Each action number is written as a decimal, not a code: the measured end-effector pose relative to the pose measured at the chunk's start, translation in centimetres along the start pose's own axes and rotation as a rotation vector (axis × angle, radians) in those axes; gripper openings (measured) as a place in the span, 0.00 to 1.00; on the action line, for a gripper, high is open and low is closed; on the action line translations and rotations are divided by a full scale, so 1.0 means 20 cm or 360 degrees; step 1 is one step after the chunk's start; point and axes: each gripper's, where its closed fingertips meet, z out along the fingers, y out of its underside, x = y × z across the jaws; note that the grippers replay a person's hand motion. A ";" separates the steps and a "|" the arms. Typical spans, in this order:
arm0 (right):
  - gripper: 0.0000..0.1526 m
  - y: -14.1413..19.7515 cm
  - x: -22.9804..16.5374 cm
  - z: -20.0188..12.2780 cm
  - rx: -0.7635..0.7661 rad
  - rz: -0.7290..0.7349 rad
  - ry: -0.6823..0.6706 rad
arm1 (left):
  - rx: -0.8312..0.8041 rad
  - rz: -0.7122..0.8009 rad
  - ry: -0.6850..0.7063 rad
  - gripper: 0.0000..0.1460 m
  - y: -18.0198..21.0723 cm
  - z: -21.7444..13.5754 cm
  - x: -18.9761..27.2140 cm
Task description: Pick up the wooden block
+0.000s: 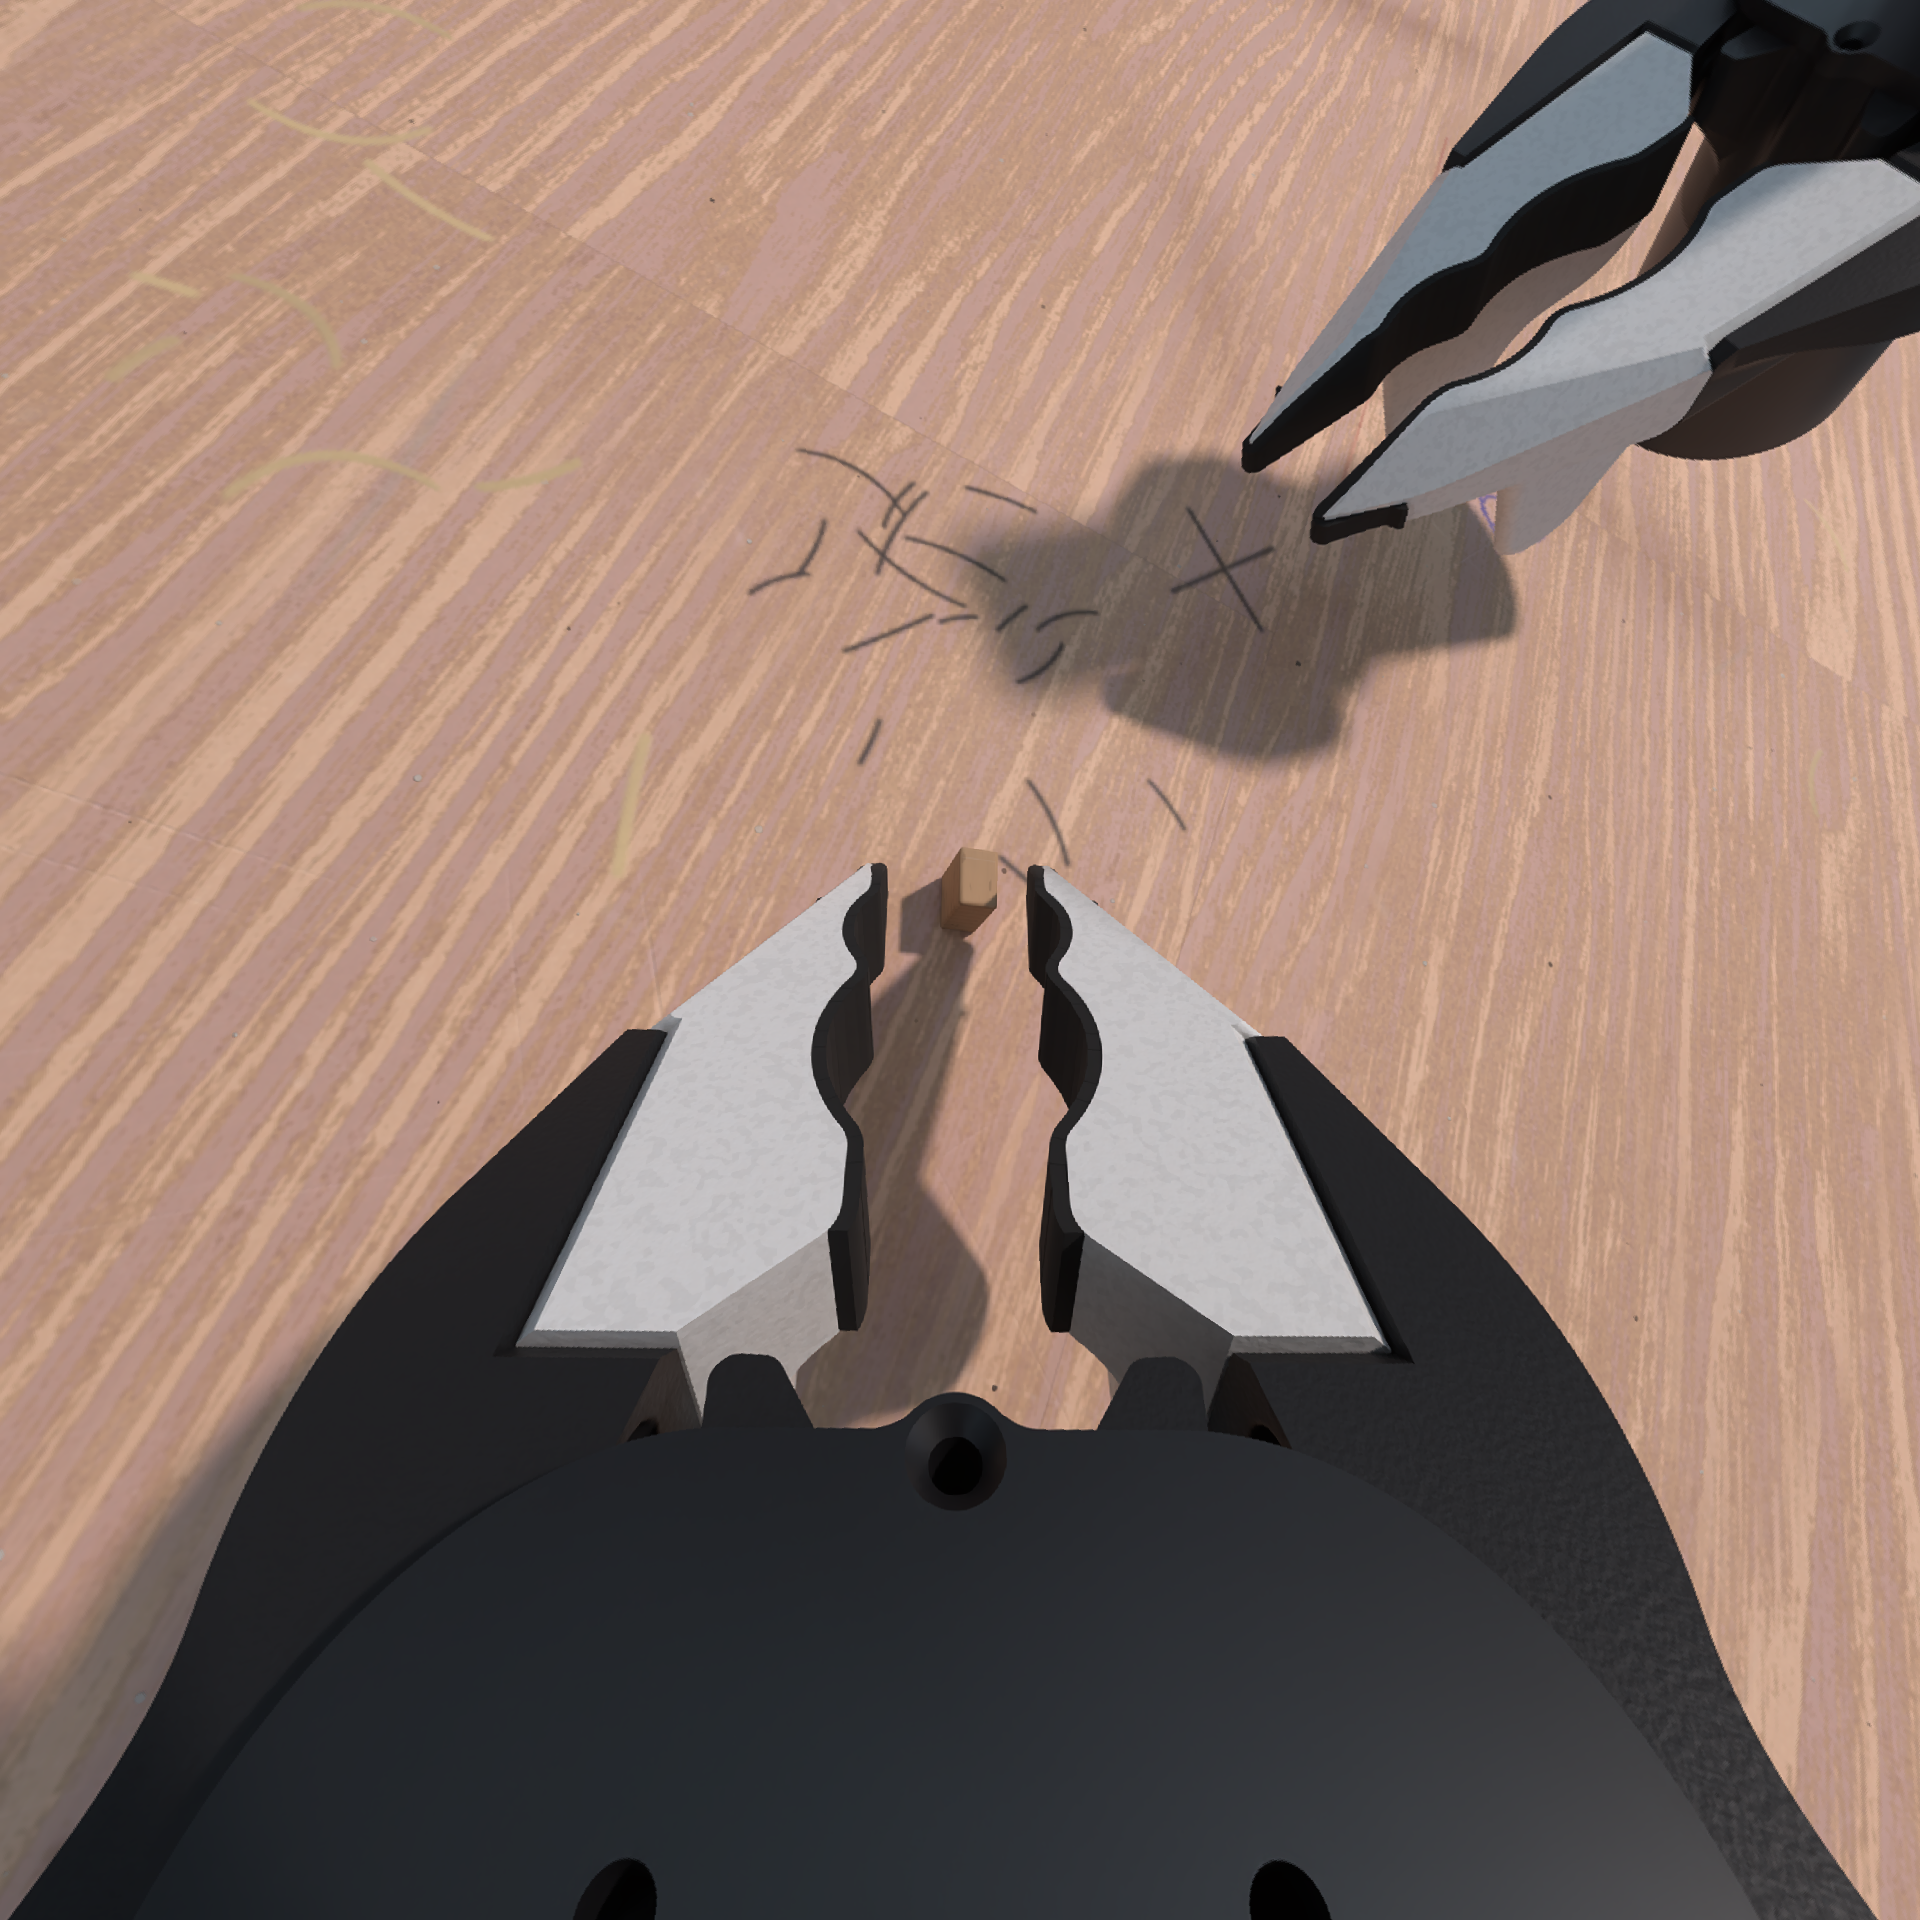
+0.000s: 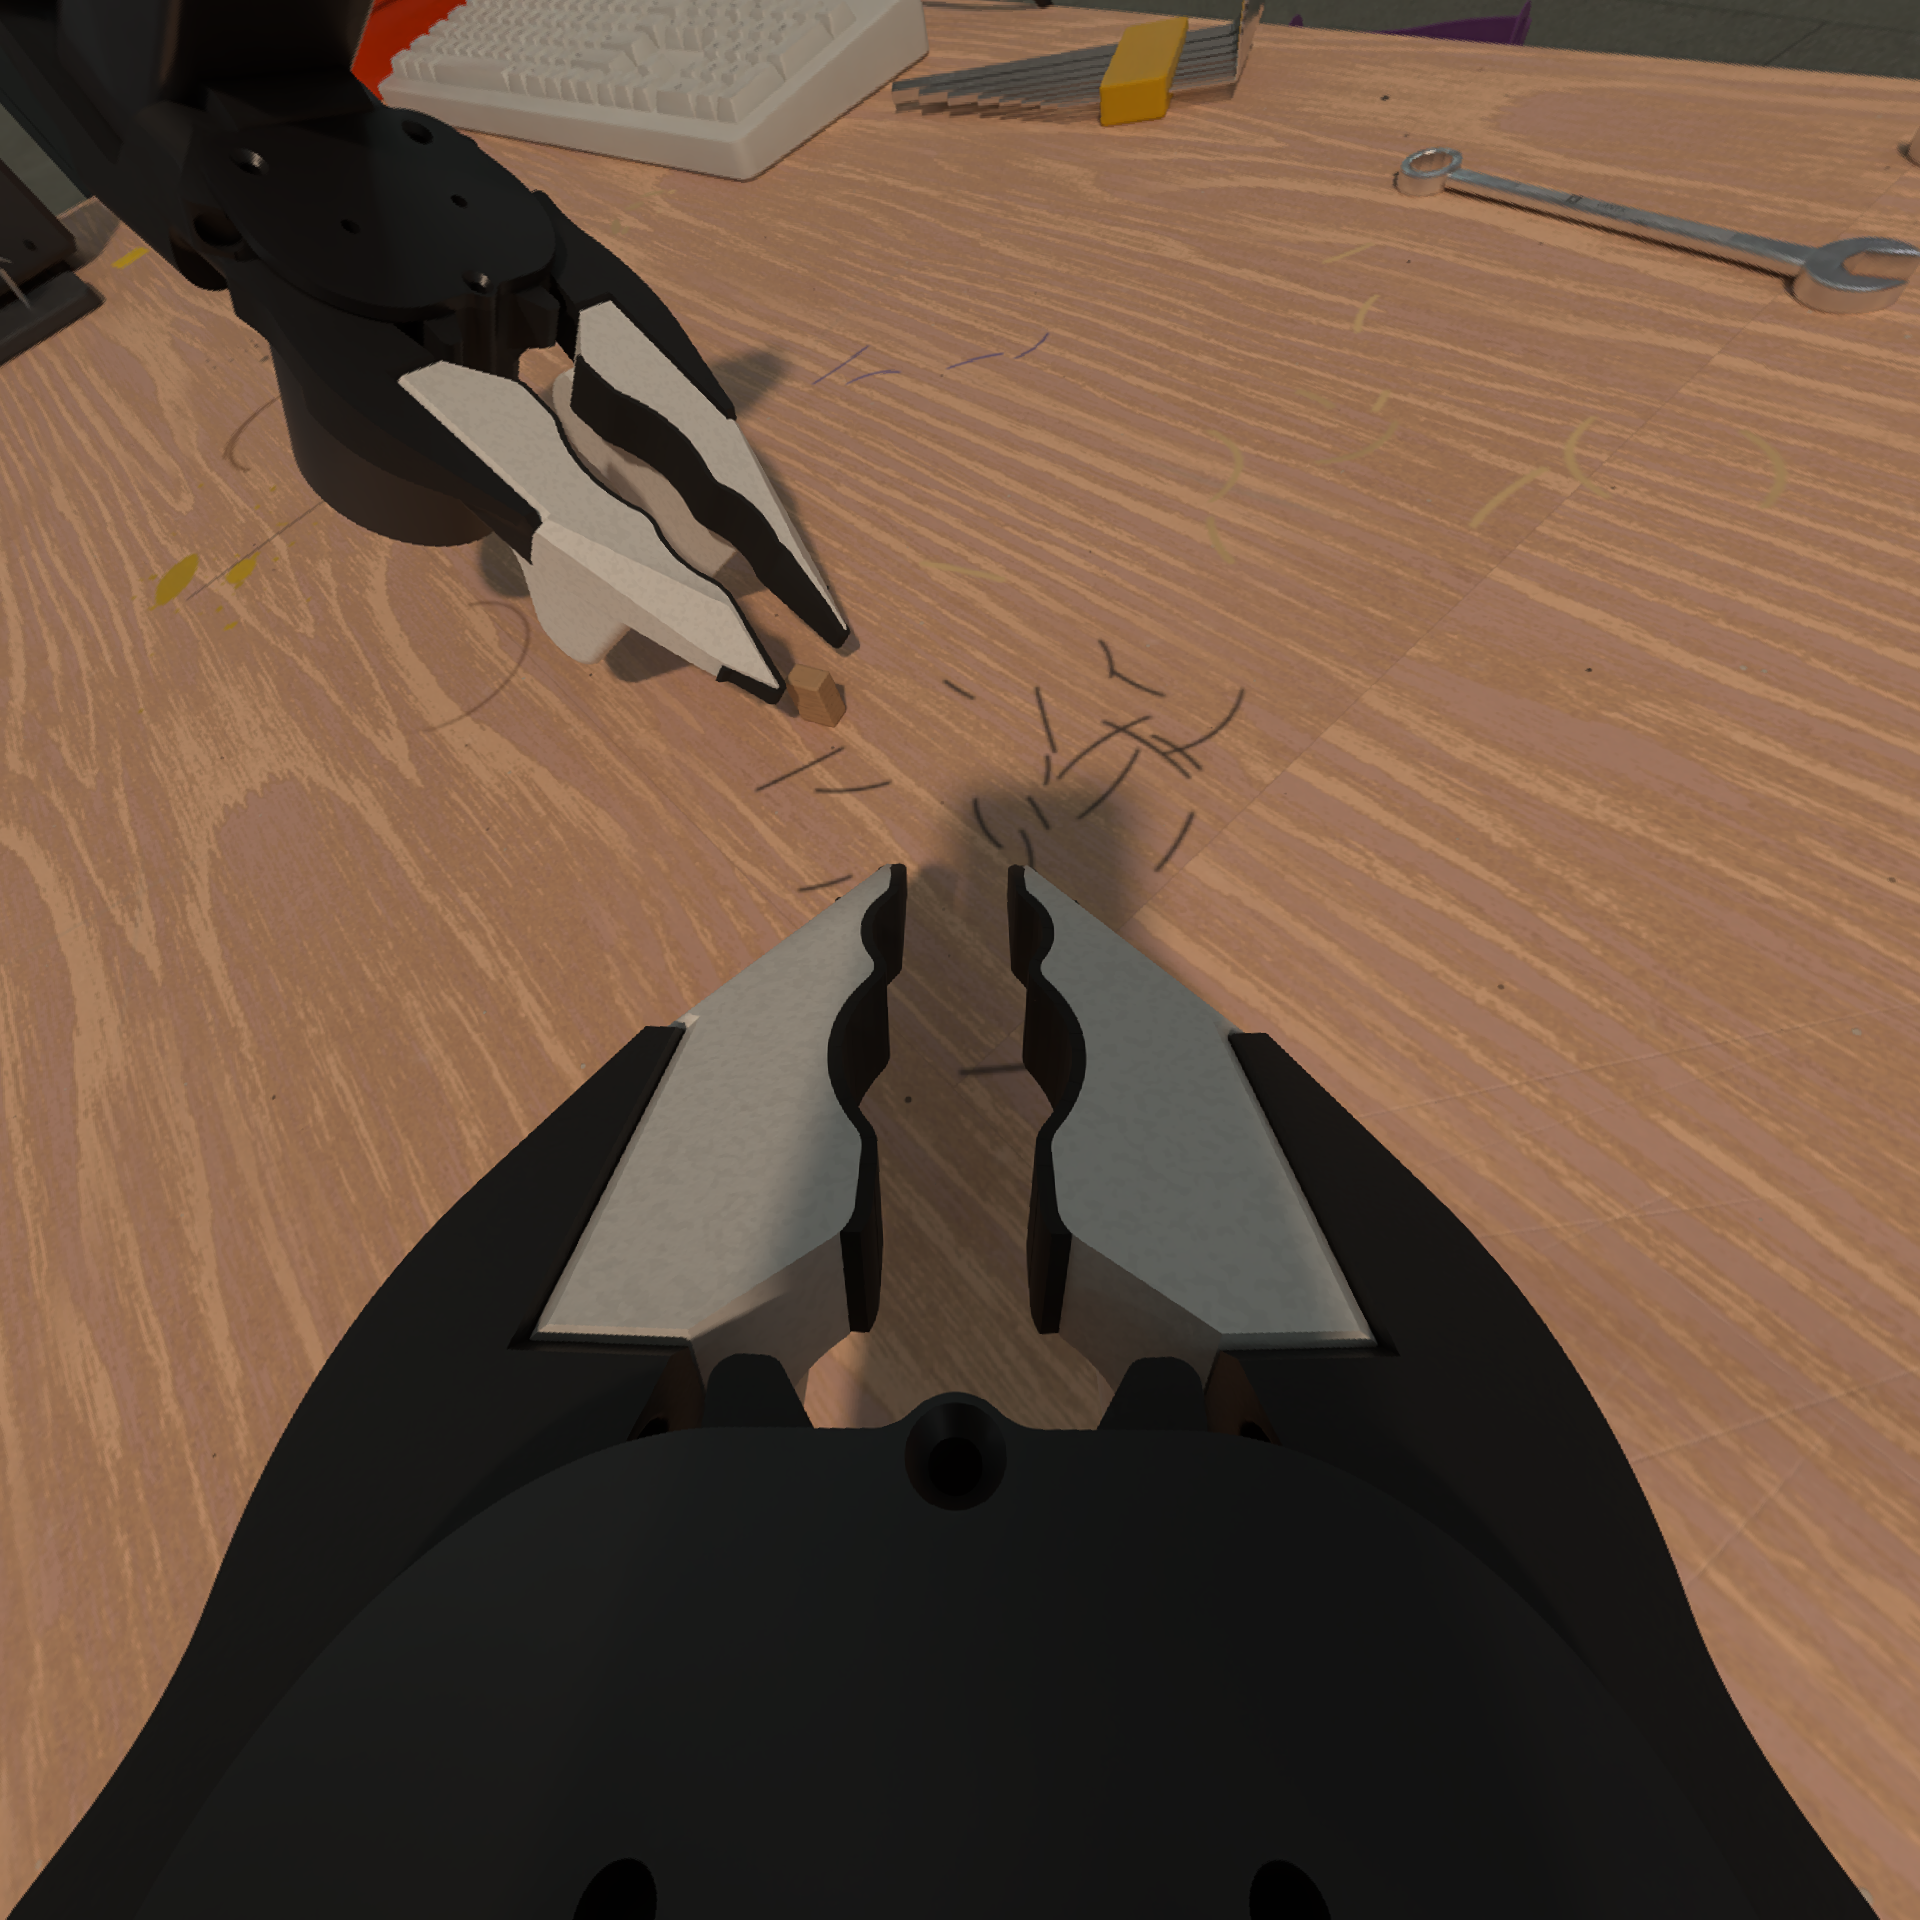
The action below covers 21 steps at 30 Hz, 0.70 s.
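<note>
A small tan wooden block lies on the wooden table, just ahead of my left gripper's tips and between their lines. The left gripper is open, its tips low near the table, not touching the block. In the right wrist view the block sits right at the tips of the left gripper. My right gripper is open and empty, hovering above dark scribble marks, apart from the block. It shows at the top right of the left wrist view.
A white keyboard lies at the far edge, with a set of metal keys in a yellow holder beside it. A silver wrench lies far right. Dark scribbles mark the table. A dark object sits far left.
</note>
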 end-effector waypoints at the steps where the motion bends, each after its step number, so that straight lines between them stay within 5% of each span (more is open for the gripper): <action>1: 0.13 0.00 0.00 0.00 -0.0002 0.0001 0.0001 | 0.0000 -0.0004 0.0003 0.18 0.00 0.00 0.00; 21: 0.13 0.01 0.01 0.01 -0.0026 0.0010 0.0006 | 0.0004 -0.0063 0.0028 0.19 0.00 0.00 -0.01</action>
